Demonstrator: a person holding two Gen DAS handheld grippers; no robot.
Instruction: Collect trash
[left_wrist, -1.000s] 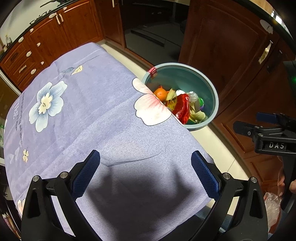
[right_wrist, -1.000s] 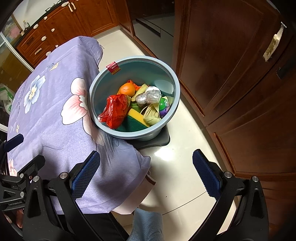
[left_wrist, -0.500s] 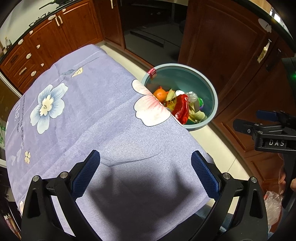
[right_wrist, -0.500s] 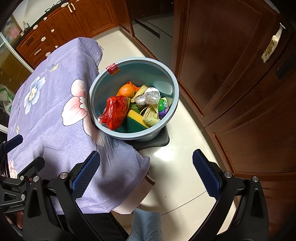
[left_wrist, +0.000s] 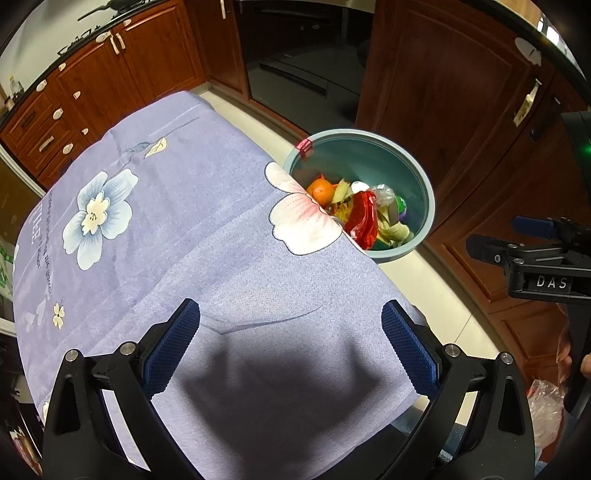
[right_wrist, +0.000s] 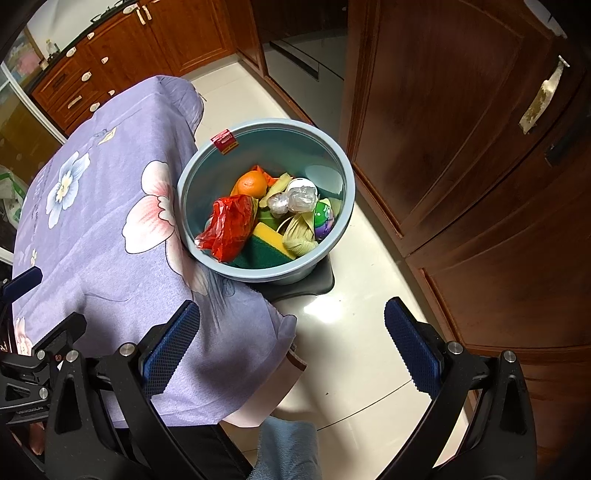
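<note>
Both the left gripper (left_wrist: 290, 345) and the right gripper (right_wrist: 291, 347) are spread wide, holding nothing. Beyond, beside the lilac floral tablecloth (left_wrist: 166, 229), one round blue-grey plastic bin (right_wrist: 332, 243) holds one orange (right_wrist: 251, 184), one red plastic bag (right_wrist: 231, 225), one yellow-green sponge (right_wrist: 267, 240) and husks. Its red rim label (right_wrist: 224, 140) is unreadable.

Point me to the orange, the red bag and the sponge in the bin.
orange (right_wrist: 251, 183), right wrist view, top of its peel
red bag (right_wrist: 231, 225), right wrist view, crumpled middle
sponge (right_wrist: 269, 233), right wrist view, yellow face
</note>
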